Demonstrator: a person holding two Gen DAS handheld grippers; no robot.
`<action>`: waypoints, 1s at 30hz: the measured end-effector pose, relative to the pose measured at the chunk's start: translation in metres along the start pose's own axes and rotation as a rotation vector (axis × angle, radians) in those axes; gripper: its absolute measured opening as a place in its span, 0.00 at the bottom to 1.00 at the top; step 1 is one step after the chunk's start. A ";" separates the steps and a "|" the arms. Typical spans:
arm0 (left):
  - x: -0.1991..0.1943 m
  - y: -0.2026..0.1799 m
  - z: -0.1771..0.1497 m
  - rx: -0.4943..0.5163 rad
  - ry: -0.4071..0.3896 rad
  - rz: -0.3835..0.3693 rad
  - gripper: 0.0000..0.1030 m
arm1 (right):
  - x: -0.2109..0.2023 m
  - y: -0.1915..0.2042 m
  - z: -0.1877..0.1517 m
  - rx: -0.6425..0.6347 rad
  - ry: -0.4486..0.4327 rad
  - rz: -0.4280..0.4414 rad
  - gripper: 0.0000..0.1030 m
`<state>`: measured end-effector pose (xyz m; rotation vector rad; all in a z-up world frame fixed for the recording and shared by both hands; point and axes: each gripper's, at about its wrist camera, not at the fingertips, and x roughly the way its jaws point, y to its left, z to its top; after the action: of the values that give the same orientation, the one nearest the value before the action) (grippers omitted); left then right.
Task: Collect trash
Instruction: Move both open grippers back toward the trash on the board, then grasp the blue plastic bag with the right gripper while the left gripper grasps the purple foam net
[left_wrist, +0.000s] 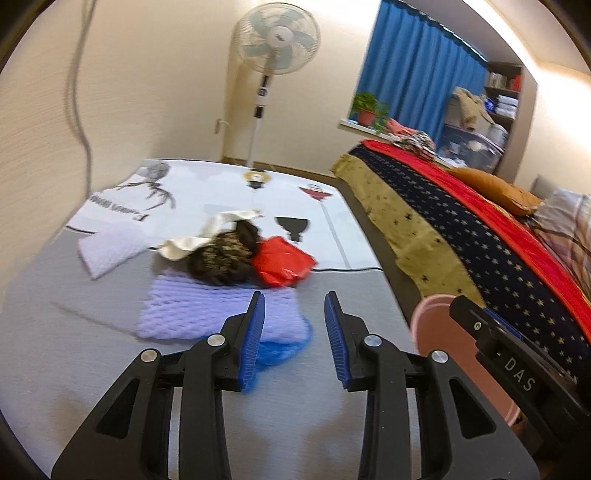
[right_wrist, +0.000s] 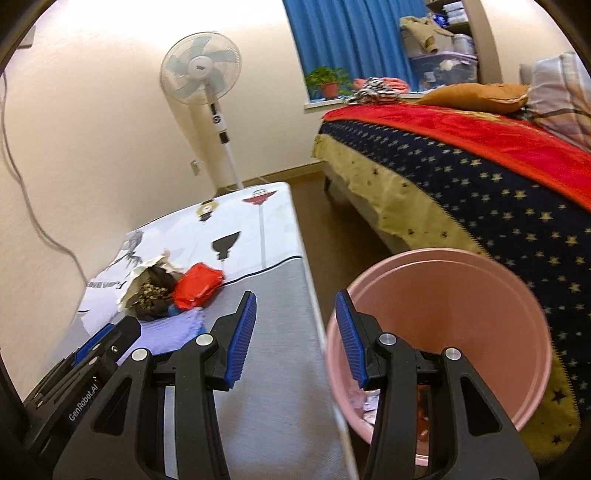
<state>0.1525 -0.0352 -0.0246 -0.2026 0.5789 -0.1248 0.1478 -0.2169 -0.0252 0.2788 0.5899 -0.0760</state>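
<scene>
Trash lies in a loose pile on the grey table (left_wrist: 74, 369): a purple foam net (left_wrist: 218, 310), a blue plastic scrap (left_wrist: 284, 347) under its near edge, a red plastic bag (left_wrist: 282, 267), a dark patterned wrapper (left_wrist: 221, 258), white crumpled paper (left_wrist: 199, 240) and a white foam sheet (left_wrist: 110, 249). My left gripper (left_wrist: 294, 301) hovers just short of the purple net, open, with nothing between its blue pads. My right gripper (right_wrist: 295, 299) is open and empty over the table's right edge. A pink bin (right_wrist: 461, 314) stands on the floor beside it, with a few scraps at the bottom.
A bed with a starred blanket (right_wrist: 498, 206) runs along the right, close behind the bin. A standing fan (right_wrist: 201, 70) is against the far wall and a cable (left_wrist: 77, 92) hangs on the left wall. A narrow strip of brown floor (right_wrist: 332, 229) separates table and bed.
</scene>
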 end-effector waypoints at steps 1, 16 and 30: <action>0.000 0.005 0.000 -0.008 -0.005 0.021 0.32 | 0.004 0.004 0.000 -0.003 0.006 0.017 0.44; 0.023 0.074 -0.008 -0.209 0.078 0.230 0.55 | 0.060 0.044 -0.012 -0.011 0.127 0.184 0.44; 0.048 0.093 -0.011 -0.299 0.179 0.215 0.25 | 0.079 0.055 -0.019 -0.019 0.184 0.230 0.44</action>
<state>0.1918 0.0453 -0.0800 -0.4199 0.7933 0.1554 0.2114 -0.1584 -0.0717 0.3360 0.7367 0.1790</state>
